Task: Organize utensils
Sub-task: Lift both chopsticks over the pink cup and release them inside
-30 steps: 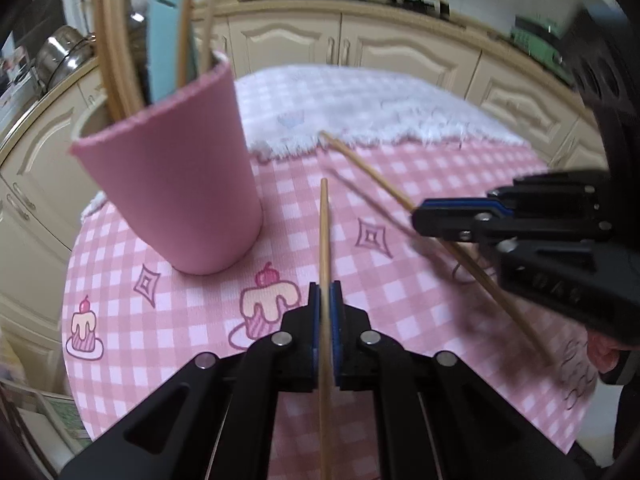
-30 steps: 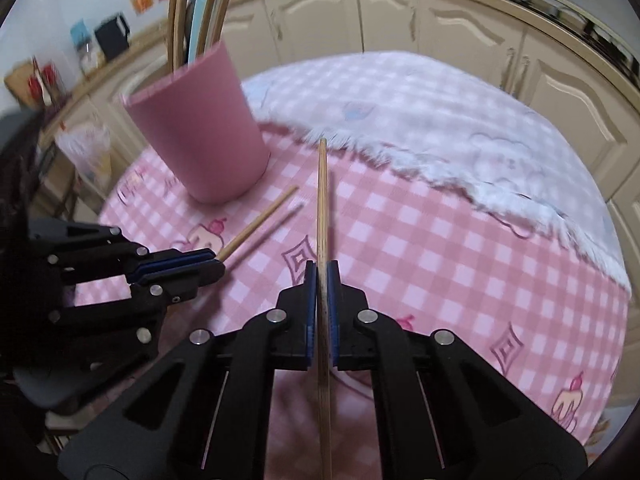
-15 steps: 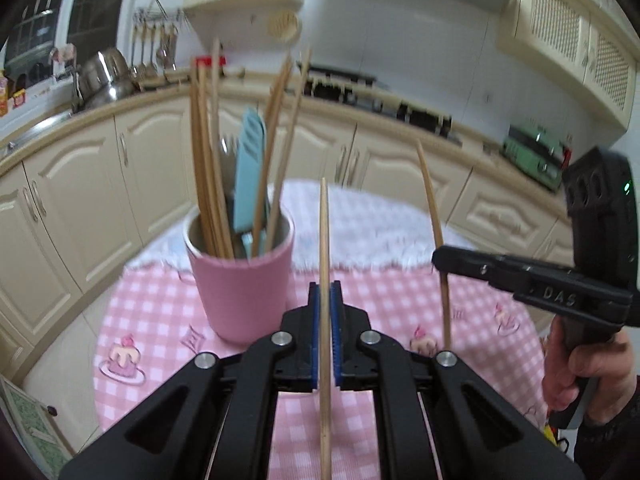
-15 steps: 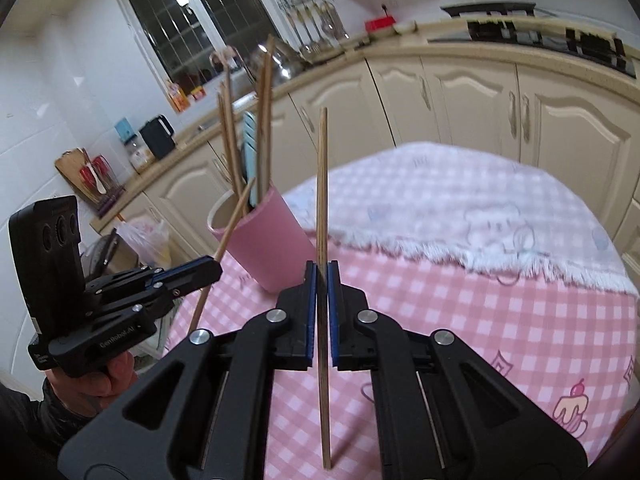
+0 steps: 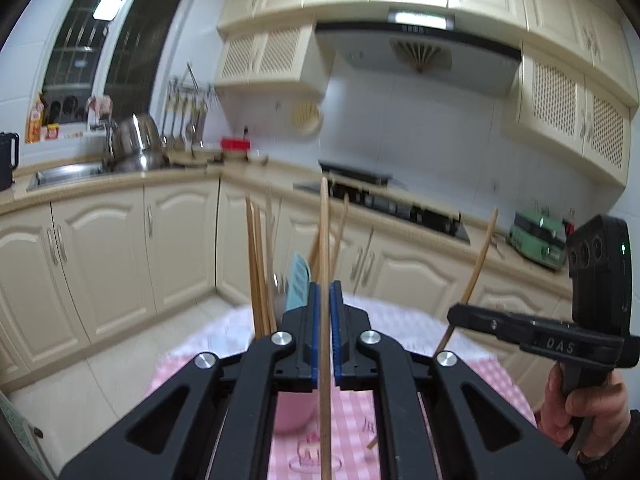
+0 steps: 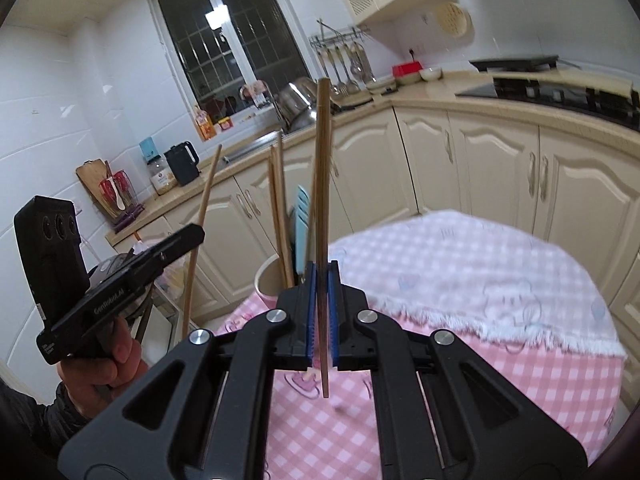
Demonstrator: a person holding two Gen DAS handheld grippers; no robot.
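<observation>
Both grippers, left (image 5: 324, 332) and right (image 6: 322, 320), clamp an upright chopstick (image 5: 325, 264) each above the crowded pink cup (image 6: 269, 280) at 12 o'clock; lowered tips may snag standing sticks and miss the cup.

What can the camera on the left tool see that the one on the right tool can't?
Only the left view shows the range hood, the green appliance and the right tool holding its chopstick.

Only the right view shows the cup's rim, the white cloth, the chopping board and the left tool holding its chopstick.

Both show the blue utensil, the black kettle, the window and the pink checked tablecloth.
</observation>
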